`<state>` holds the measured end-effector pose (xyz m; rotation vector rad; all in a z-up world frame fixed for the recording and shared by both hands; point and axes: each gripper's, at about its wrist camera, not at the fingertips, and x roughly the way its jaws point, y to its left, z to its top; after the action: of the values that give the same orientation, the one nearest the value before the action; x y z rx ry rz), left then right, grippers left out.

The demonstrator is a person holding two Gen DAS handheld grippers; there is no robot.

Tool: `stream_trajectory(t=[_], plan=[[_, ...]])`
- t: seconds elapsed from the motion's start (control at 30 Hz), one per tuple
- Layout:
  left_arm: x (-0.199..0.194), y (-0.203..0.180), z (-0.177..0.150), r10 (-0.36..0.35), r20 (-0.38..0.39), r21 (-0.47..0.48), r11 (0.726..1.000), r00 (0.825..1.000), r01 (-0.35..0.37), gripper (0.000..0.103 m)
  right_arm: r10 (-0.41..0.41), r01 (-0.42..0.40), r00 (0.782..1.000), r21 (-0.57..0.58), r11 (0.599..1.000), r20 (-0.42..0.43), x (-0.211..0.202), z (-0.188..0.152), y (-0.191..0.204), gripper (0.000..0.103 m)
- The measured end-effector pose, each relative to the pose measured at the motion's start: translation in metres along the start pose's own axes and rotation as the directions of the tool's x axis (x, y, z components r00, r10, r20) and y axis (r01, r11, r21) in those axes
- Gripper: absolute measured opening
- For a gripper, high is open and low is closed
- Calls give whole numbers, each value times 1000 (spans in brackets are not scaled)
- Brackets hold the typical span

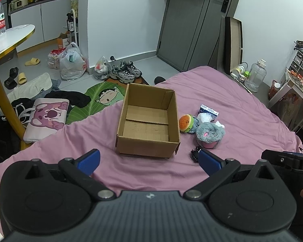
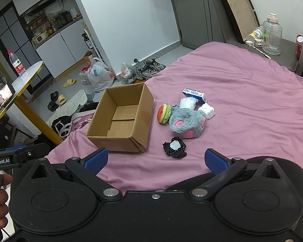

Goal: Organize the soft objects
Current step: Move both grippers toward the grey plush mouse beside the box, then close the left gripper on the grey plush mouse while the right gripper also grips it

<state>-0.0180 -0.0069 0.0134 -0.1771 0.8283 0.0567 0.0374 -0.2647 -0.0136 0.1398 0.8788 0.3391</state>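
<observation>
An empty open cardboard box [image 1: 149, 121] [image 2: 121, 121] sits on the pink bedsheet [image 1: 232, 100] [image 2: 242, 92]. To its right lie a burger plush [image 1: 185, 123] [image 2: 164, 114], a grey furry plush with pink patches [image 1: 209, 134] [image 2: 186, 123], a small black pouch with a white patch [image 1: 195, 154] [image 2: 174, 147], a white crumpled packet [image 2: 207, 110] and a blue-white pack [image 1: 209, 110] [image 2: 195, 94]. My left gripper [image 1: 149, 163] is open, hovering short of the box. My right gripper [image 2: 156, 161] is open, just short of the black pouch.
On the floor left of the bed lie a pink cartoon cushion [image 1: 47, 119], a green cartoon mat [image 1: 103, 98], clothes, plastic bags [image 1: 72, 62], sneakers [image 1: 126, 72] and slippers. A yellow-legged table [image 1: 8, 38] stands at left. A large clear jug [image 2: 271, 36] stands beyond the bed.
</observation>
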Motion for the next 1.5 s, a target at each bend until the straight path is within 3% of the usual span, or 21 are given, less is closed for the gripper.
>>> stream_trajectory(t=[1.0, 1.5], plan=[[2, -1, -2, -4, -3, -3, 1000, 1000, 4, 103, 2, -2, 1000, 5, 1000, 6, 0, -2, -1, 103], [35, -26, 5, -41, -19, 0, 999, 999, 41, 102, 30, -31, 999, 105, 994, 13, 23, 9, -38, 103]])
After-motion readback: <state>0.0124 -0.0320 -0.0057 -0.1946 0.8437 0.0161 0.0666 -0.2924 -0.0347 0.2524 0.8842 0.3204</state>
